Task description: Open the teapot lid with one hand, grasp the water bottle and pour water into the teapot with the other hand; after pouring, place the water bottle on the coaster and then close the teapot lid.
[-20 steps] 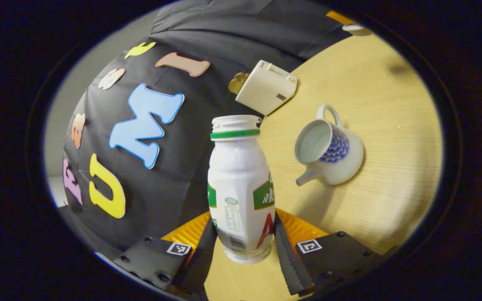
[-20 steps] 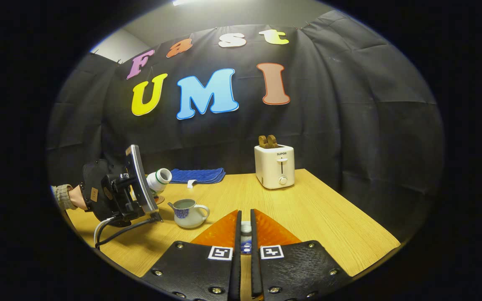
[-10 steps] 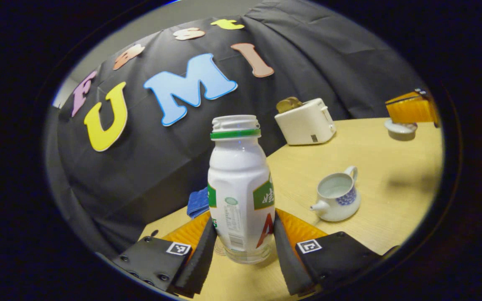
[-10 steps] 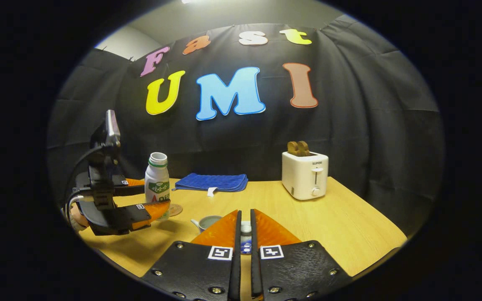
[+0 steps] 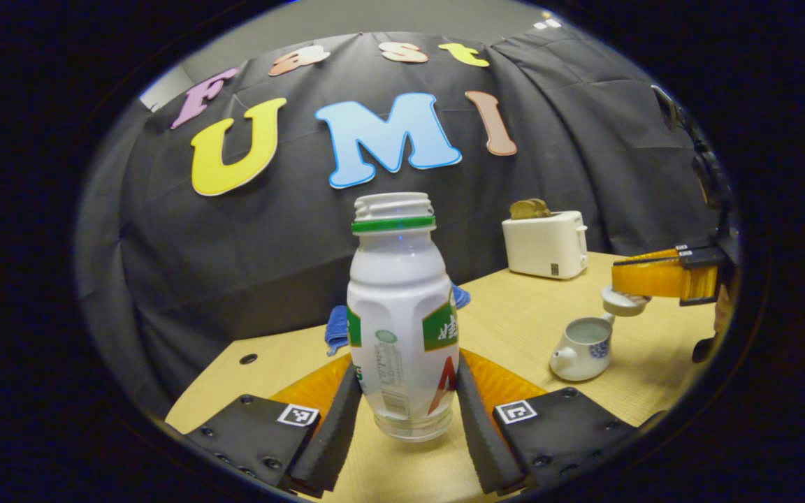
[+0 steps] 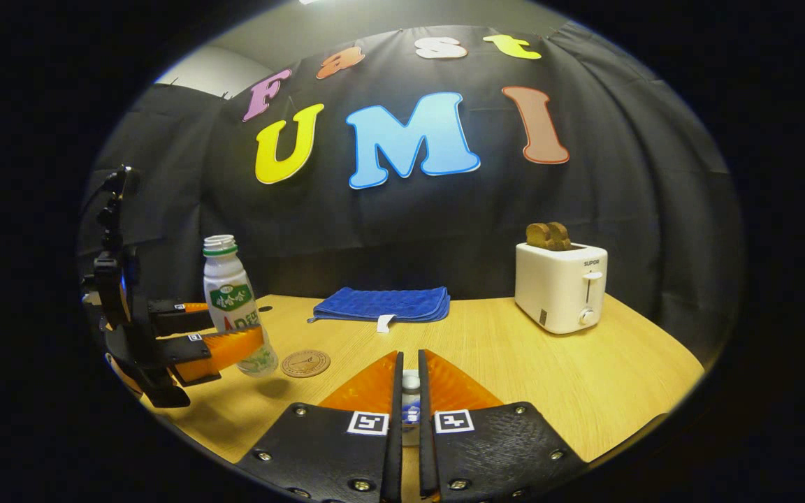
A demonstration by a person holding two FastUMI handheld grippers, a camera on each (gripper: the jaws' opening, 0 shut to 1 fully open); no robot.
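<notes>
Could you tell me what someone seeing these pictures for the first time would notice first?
The white bottle stands out: upright, capless, gripped by the left tool above the table, near a round coaster. In the left gripper view the open teapot sits on the table at the right, with the right tool holding its lid just above it. Behind are a white toaster with toast and a folded blue cloth.

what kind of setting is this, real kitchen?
Probably not: it looks like a staged recording booth. A black cloth wall backs a wooden table set with kitchen props: a toaster and a teapot.
</notes>
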